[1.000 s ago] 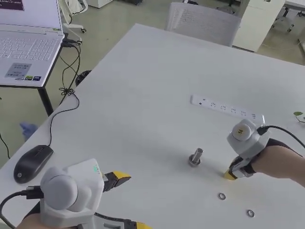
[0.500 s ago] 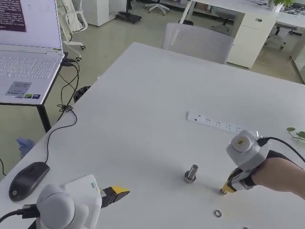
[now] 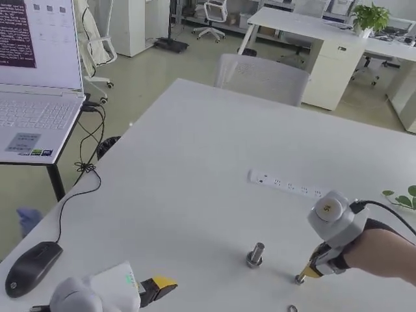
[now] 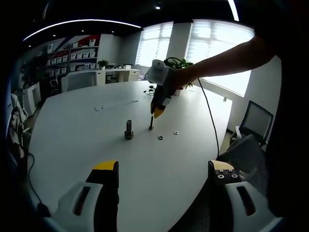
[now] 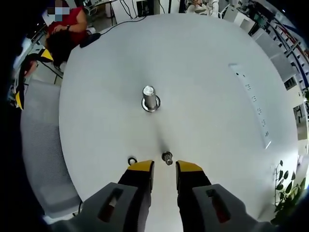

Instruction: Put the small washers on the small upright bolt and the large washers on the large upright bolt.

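The large upright bolt (image 3: 255, 255) (image 5: 150, 98) (image 4: 129, 130) stands on the white table with a ring at its base. To its right stands the small upright bolt (image 3: 299, 279) (image 5: 167, 157) (image 4: 151, 123). My right gripper (image 3: 311, 272) (image 5: 164, 170) (image 4: 158, 112) is tilted down just behind the small bolt, its jaws a narrow gap apart with nothing between them. One washer (image 5: 132, 160) (image 4: 160, 138) lies by the left jaw, and another washer (image 4: 175, 131) lies farther off. My left gripper (image 4: 163, 169) (image 3: 156, 286) hovers wide open near the table's front edge, holding nothing.
A white power strip (image 3: 286, 184) (image 5: 251, 99) lies beyond the bolts. A black mouse (image 3: 29, 263) sits at the table's left edge, its cable running off the side. A laptop (image 3: 32, 97) stands on a side desk to the left. A grey chair (image 3: 260, 78) is at the far edge.
The head camera has tilted up, so everything sits lower in the picture. My right gripper stays beside the small bolt, which now shows at its tips. My left gripper has hardly moved.
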